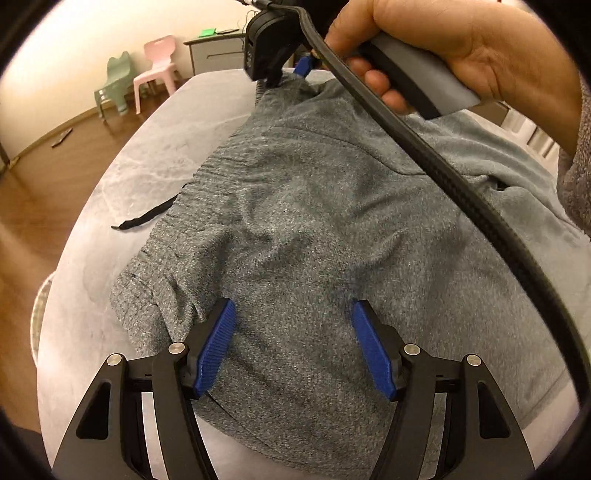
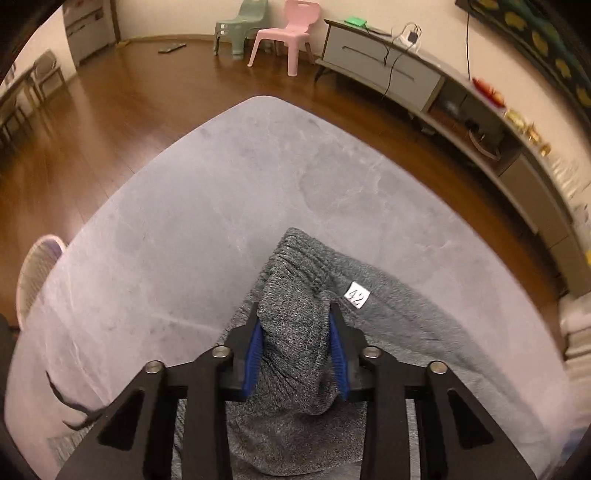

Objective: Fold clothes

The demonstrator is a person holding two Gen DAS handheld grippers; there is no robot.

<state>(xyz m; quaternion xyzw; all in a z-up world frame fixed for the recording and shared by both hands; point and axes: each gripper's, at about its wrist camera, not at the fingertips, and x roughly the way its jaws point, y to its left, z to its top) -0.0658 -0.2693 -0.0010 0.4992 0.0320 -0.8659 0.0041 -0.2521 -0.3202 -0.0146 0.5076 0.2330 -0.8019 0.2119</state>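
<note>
Grey knit sweatpants lie on our marble table. Our right gripper pinches their bunched waistband. Left gripper hovers spread over them, gripping nothing.

A heathered grey knit garment lies spread on the pale grey marble-look table, its black drawstring trailing off its left edge onto the table. The left gripper sits over the garment's near part. At the garment's far end is the right gripper, a bunched fold between its jaws. Beyond the table, on the wooden floor, stand a pink plastic child's chair and, to its left, a green plastic child's chair.
</note>
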